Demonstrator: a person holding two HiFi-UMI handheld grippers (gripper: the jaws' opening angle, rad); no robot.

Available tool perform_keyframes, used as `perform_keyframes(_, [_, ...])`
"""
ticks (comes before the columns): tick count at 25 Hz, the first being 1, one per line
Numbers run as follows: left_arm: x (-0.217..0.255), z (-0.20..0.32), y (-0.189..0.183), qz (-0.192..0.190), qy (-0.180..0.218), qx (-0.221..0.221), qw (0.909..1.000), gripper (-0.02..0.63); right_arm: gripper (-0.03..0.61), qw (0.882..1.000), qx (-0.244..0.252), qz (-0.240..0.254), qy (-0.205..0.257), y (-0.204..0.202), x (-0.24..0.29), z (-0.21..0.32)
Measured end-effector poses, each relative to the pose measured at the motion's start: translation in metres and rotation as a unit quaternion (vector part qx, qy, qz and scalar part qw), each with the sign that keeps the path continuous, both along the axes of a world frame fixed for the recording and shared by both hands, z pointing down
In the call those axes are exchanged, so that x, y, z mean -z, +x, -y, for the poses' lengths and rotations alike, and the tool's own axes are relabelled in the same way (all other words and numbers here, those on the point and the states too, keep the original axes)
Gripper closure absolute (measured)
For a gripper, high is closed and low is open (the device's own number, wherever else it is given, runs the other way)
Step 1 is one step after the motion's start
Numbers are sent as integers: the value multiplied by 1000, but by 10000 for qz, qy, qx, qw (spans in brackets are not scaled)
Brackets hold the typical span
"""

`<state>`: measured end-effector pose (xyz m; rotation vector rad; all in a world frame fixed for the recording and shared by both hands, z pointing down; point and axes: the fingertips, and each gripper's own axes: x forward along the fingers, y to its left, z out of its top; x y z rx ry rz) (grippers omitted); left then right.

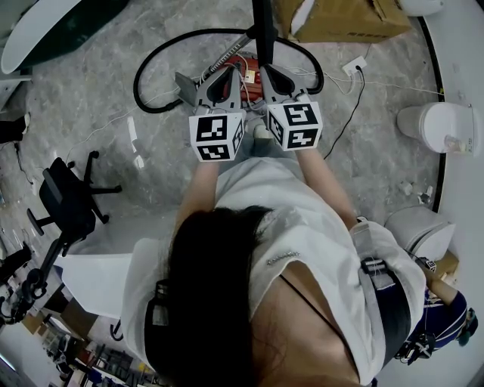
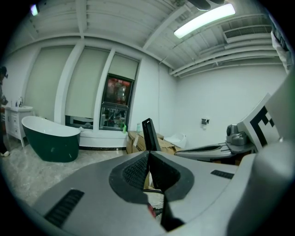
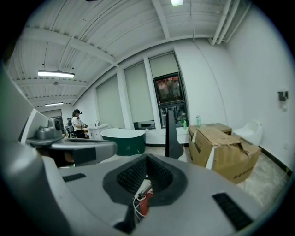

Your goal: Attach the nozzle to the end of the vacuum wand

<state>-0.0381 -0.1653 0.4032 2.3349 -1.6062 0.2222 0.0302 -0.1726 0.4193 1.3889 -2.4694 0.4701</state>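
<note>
A black vacuum wand (image 1: 263,30) stands upright just beyond both grippers, above the red vacuum body (image 1: 240,63) and its black hose (image 1: 162,57) looped on the floor. A grey flat piece (image 1: 186,86), perhaps the nozzle, lies left of the left gripper. My left gripper (image 1: 225,72) and right gripper (image 1: 268,72) are held side by side, both shut with nothing between the jaws. In the left gripper view the shut left gripper (image 2: 148,155) points at the wand (image 2: 149,134). The right gripper (image 3: 146,157) is shut too, with the wand (image 3: 173,133) behind it.
A torn cardboard box (image 1: 348,19) sits behind the vacuum. A dark green bathtub (image 2: 50,138) stands to the left, an office chair (image 1: 68,198) at near left, a white toilet (image 1: 439,125) at right. A cable runs to a floor socket (image 1: 354,66). A person (image 3: 77,120) stands far off.
</note>
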Motion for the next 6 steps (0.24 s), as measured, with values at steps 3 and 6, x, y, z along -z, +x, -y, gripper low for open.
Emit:
perform_keyframes(3, [-1,-2,0,58,-6,-28,10000,607,565,10000,-7,-18,-60,-2,-4,-3])
perform_keyframes(6, [-3,-5,-2,62,-53,-23,10000,607,565,9999,-26,-74,-129,-3,-7,-5])
